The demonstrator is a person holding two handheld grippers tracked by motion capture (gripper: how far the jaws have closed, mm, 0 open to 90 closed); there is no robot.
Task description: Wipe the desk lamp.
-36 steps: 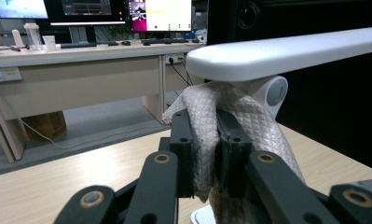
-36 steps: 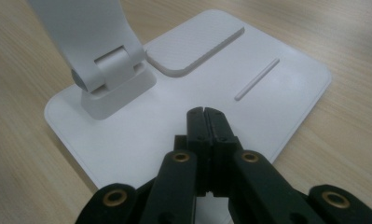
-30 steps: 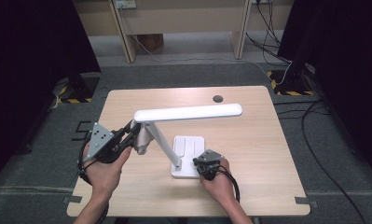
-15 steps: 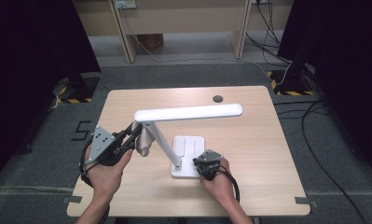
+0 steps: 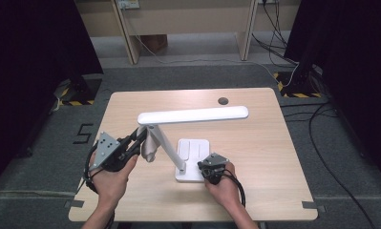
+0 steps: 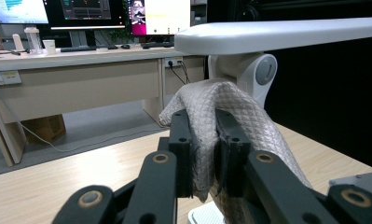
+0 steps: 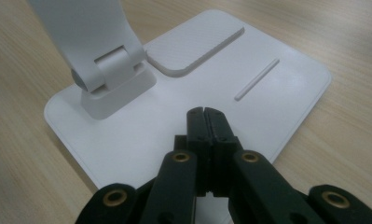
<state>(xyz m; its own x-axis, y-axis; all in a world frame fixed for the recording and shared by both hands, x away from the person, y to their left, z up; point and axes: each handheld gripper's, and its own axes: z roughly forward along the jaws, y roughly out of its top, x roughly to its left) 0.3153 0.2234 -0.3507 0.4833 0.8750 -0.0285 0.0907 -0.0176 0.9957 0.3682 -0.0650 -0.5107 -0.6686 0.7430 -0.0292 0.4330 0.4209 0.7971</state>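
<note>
Partly hidden behind the white desk lamp's slanted arm [image 5: 165,143], the grey quilted cloth [image 6: 230,112] is clenched in the left gripper [image 6: 204,140]; the right gripper [image 7: 207,122], fingers clenched empty, rests on the lamp's flat white base [image 7: 286,79].

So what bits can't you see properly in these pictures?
- High view: the cloth is partly hidden behind the lamp arm, and the left tongs look too small to show their grip.
- Left gripper view: the lamp head is cut off by the right edge.
- Right gripper view: the shut right tongs cover part of the lamp base; whether they touch it is unclear.
</note>
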